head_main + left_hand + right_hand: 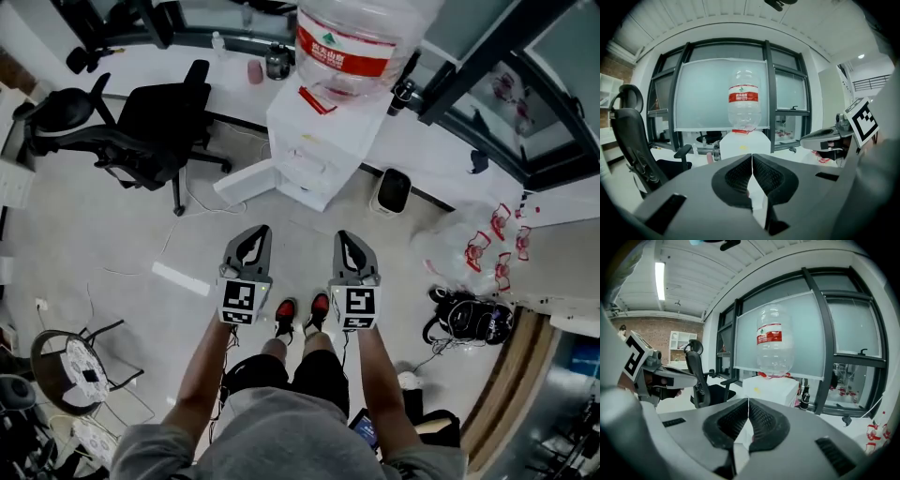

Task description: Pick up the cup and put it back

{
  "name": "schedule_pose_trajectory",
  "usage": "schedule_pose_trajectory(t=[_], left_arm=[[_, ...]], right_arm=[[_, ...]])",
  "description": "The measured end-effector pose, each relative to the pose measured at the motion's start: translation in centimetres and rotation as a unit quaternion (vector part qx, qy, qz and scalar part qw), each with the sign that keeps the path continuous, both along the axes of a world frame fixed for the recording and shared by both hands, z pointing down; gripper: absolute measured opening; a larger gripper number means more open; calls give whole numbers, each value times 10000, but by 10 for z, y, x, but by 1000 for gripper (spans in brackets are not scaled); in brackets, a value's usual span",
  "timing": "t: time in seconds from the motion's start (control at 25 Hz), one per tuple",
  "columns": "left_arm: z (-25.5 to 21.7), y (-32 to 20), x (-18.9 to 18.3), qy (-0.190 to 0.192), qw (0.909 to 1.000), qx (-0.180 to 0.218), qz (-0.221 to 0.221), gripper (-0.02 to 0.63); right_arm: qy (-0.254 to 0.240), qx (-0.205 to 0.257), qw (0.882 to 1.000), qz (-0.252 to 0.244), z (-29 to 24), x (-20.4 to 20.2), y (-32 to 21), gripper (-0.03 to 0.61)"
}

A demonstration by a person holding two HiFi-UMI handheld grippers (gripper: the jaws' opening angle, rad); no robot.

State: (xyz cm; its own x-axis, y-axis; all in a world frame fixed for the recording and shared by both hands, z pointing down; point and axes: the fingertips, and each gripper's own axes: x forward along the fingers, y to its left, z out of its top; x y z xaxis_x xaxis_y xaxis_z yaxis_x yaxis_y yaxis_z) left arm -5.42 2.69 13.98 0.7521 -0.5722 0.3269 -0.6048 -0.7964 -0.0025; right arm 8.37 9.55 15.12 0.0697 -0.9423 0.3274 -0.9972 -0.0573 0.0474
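Note:
A small pink cup (255, 71) stands on the white ledge along the window, left of a dark jar (277, 63); in the left gripper view the cup (709, 158) shows faintly beside the dispenser. My left gripper (251, 232) (752, 155) is shut with nothing between its jaws. My right gripper (348, 236) (748, 400) is likewise shut and empty. Both are held side by side at waist height, pointing at the white water dispenser (314, 141), well short of the cup. Each gripper shows in the other's view: the right gripper (825, 138) and the left gripper (665, 376).
A large clear water bottle (352, 37) with a red label sits on the dispenser. A black office chair (155, 122) stands to the left. A white floor unit (392, 190), plastic bags (469, 246) and a black bag (466, 317) lie to the right.

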Motion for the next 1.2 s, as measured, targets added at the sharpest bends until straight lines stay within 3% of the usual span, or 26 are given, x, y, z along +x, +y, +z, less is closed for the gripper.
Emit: schedule_pose_trajectory(t=[0.48,0.88,1.2], left_arm=[[172,-73,-4,-75,9969,-412,-671,25],[344,-103,-2,-189,9933,-743,-870,25],[461,-115,12,-306,9935,-781,-775,25]], right_arm=[[-139,-556,9962,-660,193,2,-94,18],[-42,-1014,9895,-1030,378,9,-137,18],[18,-1213,9866,-1090,503,25,-165,18]])
